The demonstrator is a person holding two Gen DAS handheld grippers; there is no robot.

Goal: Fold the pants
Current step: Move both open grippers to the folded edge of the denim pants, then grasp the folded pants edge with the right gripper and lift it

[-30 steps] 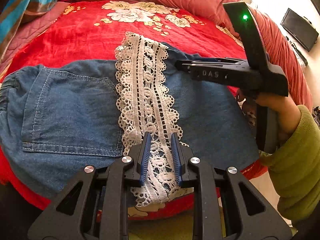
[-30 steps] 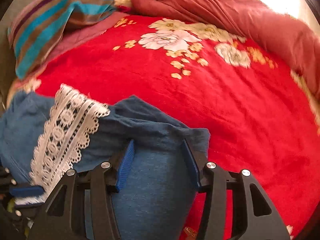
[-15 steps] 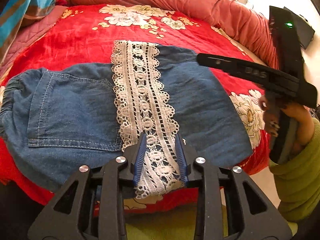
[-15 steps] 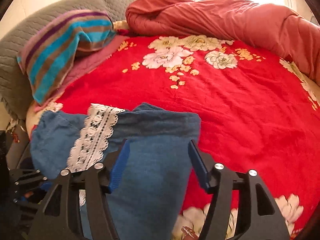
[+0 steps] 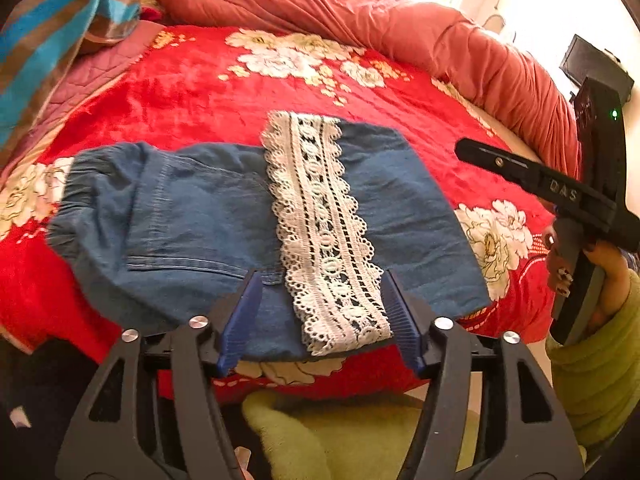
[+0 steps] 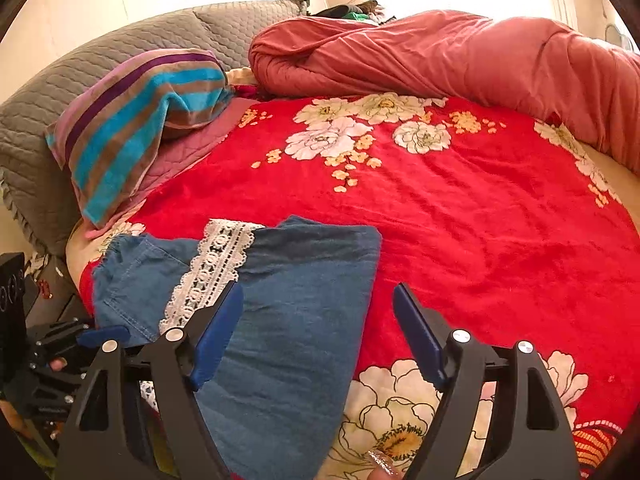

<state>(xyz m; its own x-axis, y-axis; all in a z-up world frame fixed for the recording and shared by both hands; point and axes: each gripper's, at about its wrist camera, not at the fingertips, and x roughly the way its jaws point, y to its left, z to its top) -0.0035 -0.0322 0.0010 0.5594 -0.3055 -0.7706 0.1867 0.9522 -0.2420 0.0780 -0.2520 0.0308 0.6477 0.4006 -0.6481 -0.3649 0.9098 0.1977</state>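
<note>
Blue denim pants (image 5: 192,216) lie folded on the red floral bed, with a white lace hem band (image 5: 324,232) running across the top layer. They also show in the right wrist view (image 6: 296,300). My left gripper (image 5: 320,316) is open and empty above the near edge of the pants, its blue pads either side of the lace. My right gripper (image 6: 316,332) is open and empty, raised above the right end of the pants. It shows from the side in the left wrist view (image 5: 552,188).
A red floral blanket (image 6: 460,216) covers the bed. A rolled pink-red duvet (image 6: 440,52) lies along the far side. A striped towel (image 6: 136,120) and grey quilted pillows (image 6: 60,92) sit at the far left. The bed's near edge runs below the pants.
My left gripper opened wide, let go of the lace band and drew back. My right gripper lifted and pulled away from the pants toward the right. The pants lie flat.
</note>
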